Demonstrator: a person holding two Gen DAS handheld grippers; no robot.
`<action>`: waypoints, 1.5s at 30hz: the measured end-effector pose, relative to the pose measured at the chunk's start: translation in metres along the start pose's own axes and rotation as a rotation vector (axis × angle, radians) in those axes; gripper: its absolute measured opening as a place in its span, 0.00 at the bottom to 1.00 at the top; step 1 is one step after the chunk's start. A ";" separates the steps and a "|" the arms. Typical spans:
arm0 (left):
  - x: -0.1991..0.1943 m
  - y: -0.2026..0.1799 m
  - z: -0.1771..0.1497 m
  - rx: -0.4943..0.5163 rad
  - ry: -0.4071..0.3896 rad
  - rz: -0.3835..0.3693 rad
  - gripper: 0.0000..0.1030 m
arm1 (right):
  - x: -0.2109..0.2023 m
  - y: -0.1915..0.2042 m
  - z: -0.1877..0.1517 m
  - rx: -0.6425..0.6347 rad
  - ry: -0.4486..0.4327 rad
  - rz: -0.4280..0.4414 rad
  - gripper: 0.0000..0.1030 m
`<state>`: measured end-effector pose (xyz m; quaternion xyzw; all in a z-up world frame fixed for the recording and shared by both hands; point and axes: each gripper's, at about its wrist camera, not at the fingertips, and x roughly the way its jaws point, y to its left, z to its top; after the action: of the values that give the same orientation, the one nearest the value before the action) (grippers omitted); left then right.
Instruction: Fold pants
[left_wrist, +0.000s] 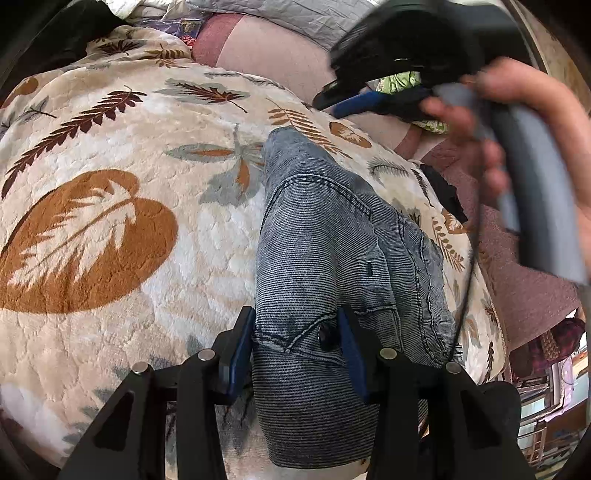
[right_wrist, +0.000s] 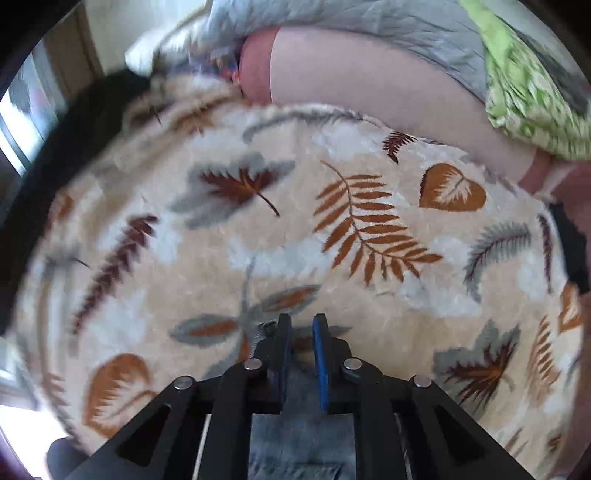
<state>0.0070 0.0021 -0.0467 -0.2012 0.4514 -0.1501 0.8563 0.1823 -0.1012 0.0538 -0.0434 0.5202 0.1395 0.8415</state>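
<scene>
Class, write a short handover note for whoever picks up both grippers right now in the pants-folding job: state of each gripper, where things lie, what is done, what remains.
Left gripper: shut on the waist end of the jeans, pinning it to the leaf-print blanket.
Right gripper: jaws slightly apart and empty, above the blanket, with the jeans just below it.
Jeans: folded lengthwise into a narrow strip running away across the blanket.
Done: legs stacked.
Left: probably fold the strip end to end, then smooth it.

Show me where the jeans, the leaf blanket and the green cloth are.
jeans (left_wrist: 332, 236), left wrist view, on the stitched denim middle.
leaf blanket (left_wrist: 122, 155), left wrist view, on cream pile.
green cloth (right_wrist: 532, 96), right wrist view, on its crumpled middle.
</scene>
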 end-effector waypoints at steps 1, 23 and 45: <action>-0.001 -0.001 0.000 0.002 -0.002 0.003 0.45 | -0.005 -0.002 -0.006 0.011 -0.003 0.020 0.34; -0.018 -0.002 -0.001 -0.013 -0.031 0.011 0.56 | 0.001 -0.077 -0.153 0.159 0.040 0.116 0.77; -0.047 -0.038 -0.016 0.219 -0.180 0.176 0.73 | -0.047 -0.148 -0.232 0.398 -0.161 0.261 0.90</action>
<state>-0.0343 -0.0141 -0.0032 -0.0790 0.3697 -0.1045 0.9199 0.0035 -0.3024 -0.0211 0.2017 0.4699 0.1449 0.8470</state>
